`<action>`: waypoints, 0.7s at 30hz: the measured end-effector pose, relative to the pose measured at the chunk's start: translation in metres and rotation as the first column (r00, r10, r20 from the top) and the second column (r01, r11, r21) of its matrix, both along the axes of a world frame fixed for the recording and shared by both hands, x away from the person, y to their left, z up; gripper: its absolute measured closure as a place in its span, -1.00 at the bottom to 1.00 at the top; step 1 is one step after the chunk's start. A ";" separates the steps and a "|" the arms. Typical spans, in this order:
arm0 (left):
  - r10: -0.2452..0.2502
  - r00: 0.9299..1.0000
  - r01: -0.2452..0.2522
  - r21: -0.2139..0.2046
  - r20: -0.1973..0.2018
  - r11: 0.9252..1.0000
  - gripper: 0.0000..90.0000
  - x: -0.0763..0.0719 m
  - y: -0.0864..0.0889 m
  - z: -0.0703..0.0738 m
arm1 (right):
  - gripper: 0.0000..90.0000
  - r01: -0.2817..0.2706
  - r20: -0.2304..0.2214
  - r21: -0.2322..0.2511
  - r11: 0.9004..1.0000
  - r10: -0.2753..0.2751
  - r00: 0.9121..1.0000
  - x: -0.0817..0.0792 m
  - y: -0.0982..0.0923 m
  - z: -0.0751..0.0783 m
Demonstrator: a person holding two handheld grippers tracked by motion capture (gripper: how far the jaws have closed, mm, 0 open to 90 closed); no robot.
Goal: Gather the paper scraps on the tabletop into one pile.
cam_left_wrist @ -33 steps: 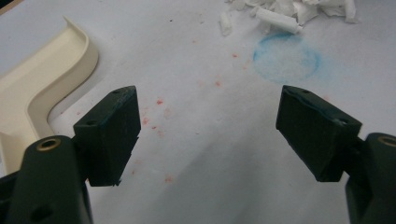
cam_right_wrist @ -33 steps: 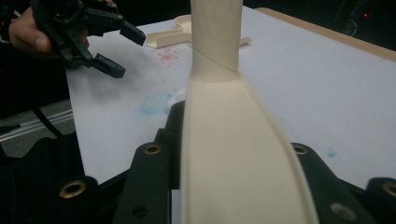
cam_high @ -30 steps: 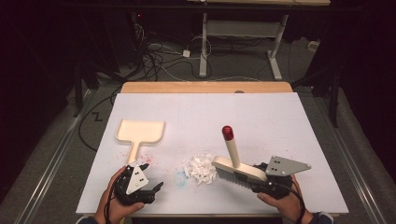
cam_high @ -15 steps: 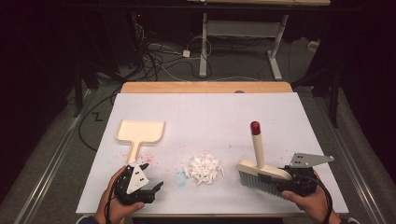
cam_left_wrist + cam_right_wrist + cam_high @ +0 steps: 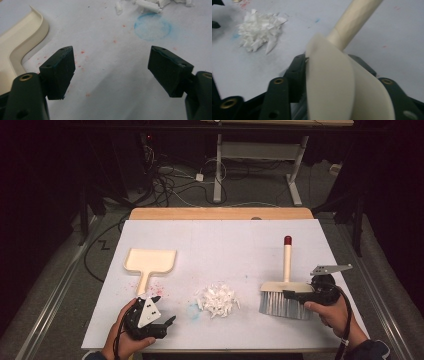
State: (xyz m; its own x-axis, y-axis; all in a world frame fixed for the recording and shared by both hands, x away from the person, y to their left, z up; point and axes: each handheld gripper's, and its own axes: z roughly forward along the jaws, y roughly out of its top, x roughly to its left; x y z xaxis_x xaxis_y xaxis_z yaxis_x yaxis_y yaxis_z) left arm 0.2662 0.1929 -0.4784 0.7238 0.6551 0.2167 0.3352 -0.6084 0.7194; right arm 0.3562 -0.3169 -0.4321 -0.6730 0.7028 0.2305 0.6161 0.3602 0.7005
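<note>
A cream hand brush [image 5: 285,287] with grey bristles and a red-tipped handle lies at the table's right front. My right gripper [image 5: 297,295] is shut on its cream head [image 5: 329,82], with the handle pointing away. A pile of white scraps [image 5: 216,299] sits at the front middle, left of the brush; the same scrap pile [image 5: 259,31] lies at the upper left of the right gripper view. A cream dustpan [image 5: 149,262] rests at the left, handle toward me. My left gripper [image 5: 167,324] stands open low over the table, the dustpan's corner [image 5: 17,47] just to its left.
The white sheet [image 5: 225,245] covers the table, with red specks near the dustpan handle and a faint blue ring [image 5: 152,26] by the scraps. A wooden edge [image 5: 220,213] runs along the back. Cables and a desk frame lie on the floor beyond.
My right gripper carried the brush from beside the scrap pile rightward to the table's right front. The handle swung upright toward the back. The left gripper stayed put.
</note>
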 end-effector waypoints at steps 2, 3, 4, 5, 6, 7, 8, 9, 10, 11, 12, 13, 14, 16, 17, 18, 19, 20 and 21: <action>-0.002 1.000 0.002 0.004 0.000 1.000 -0.54 0.000 0.000 0.000 | 0.02 0.005 -0.004 -0.006 1.000 -0.005 1.000 0.005 -0.004 0.001; -0.003 1.000 0.003 0.009 -0.001 1.000 -0.54 0.000 -0.001 0.000 | -0.02 0.016 0.002 -0.006 1.000 -0.016 1.000 0.008 -0.007 0.002; -0.003 1.000 0.003 0.011 -0.001 1.000 -0.54 0.000 -0.001 -0.001 | -0.07 0.029 -0.002 -0.016 0.999 -0.029 1.000 0.010 -0.009 0.003; -0.003 1.000 0.003 0.011 -0.001 1.000 -0.54 0.000 -0.001 -0.001 | -0.11 0.036 -0.004 -0.022 0.999 -0.036 0.999 0.013 -0.011 0.003; -0.005 1.000 0.005 0.013 0.000 1.000 -0.54 -0.001 -0.001 -0.001 | -0.11 0.043 -0.004 -0.027 0.999 -0.043 0.999 0.016 -0.013 0.002; -0.007 1.000 0.007 0.015 0.002 1.000 -0.54 -0.001 -0.001 -0.001 | -0.04 0.056 0.001 -0.044 0.997 -0.056 0.998 0.018 -0.013 0.002; -0.007 1.000 0.007 0.016 0.005 1.000 -0.54 -0.001 -0.001 -0.001 | 0.06 0.087 0.045 -0.113 0.990 -0.082 0.996 0.019 -0.014 0.003; -0.008 1.000 0.008 0.016 0.005 1.000 -0.54 -0.002 -0.001 -0.001 | 0.00 0.108 0.092 -0.183 0.977 -0.092 0.992 0.020 -0.014 0.004; -0.008 1.000 0.008 0.017 0.005 1.000 -0.54 -0.002 -0.001 -0.001 | -0.01 0.120 0.110 -0.204 0.971 -0.099 0.989 0.020 -0.016 0.006; -0.008 1.000 0.008 0.018 0.005 1.000 -0.54 -0.002 -0.001 -0.001 | -0.04 0.130 0.114 -0.182 0.975 -0.110 0.987 0.020 -0.018 0.007; -0.007 1.000 0.006 0.019 0.006 1.000 -0.54 -0.002 -0.001 -0.001 | -0.05 0.146 0.131 -0.175 0.974 -0.124 0.984 0.019 -0.019 0.008; -0.006 1.000 0.006 0.018 0.006 1.000 -0.54 -0.002 -0.001 -0.001 | -0.05 0.162 0.167 -0.197 0.967 -0.129 0.977 0.017 -0.018 0.009; -0.007 1.000 0.007 0.017 0.007 1.000 -0.54 -0.002 -0.001 0.000 | -0.06 0.166 0.193 -0.209 0.964 -0.126 0.973 0.015 -0.017 0.010; -0.007 1.000 0.007 0.017 0.009 1.000 -0.54 -0.002 -0.001 0.000 | -0.09 0.177 0.246 -0.208 0.962 -0.124 0.961 0.011 -0.014 0.013; -0.007 1.000 0.007 0.016 0.011 1.000 -0.54 -0.003 -0.001 0.000 | -0.12 0.184 0.270 -0.202 0.962 -0.126 0.955 0.009 -0.012 0.015; -0.008 1.000 0.007 0.017 0.013 1.000 -0.54 -0.003 -0.001 0.000 | -0.14 0.189 0.300 -0.199 0.962 -0.124 0.946 0.007 -0.010 0.017; -0.008 1.000 0.008 0.016 0.013 1.000 -0.54 -0.003 -0.001 0.001 | -0.19 0.201 0.331 -0.198 0.959 -0.128 0.935 0.005 -0.007 0.019; -0.007 1.000 0.006 0.016 0.014 1.000 -0.54 -0.003 -0.001 0.001 | -0.23 0.212 0.363 -0.191 0.958 -0.132 0.922 0.003 -0.005 0.021; -0.005 1.000 0.005 0.015 0.016 1.000 -0.54 -0.003 -0.001 0.001 | -0.24 0.217 0.388 -0.180 0.959 -0.133 0.912 0.000 -0.004 0.023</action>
State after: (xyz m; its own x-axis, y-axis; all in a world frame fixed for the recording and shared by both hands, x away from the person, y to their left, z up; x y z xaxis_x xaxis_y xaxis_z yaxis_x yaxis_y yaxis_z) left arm 0.2634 0.1919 -0.4776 0.7233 0.6481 0.2383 0.3205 -0.6209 0.7154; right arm 0.3563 -0.3207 -0.4087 -0.5417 0.8211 -0.1797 0.3955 0.4376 0.8075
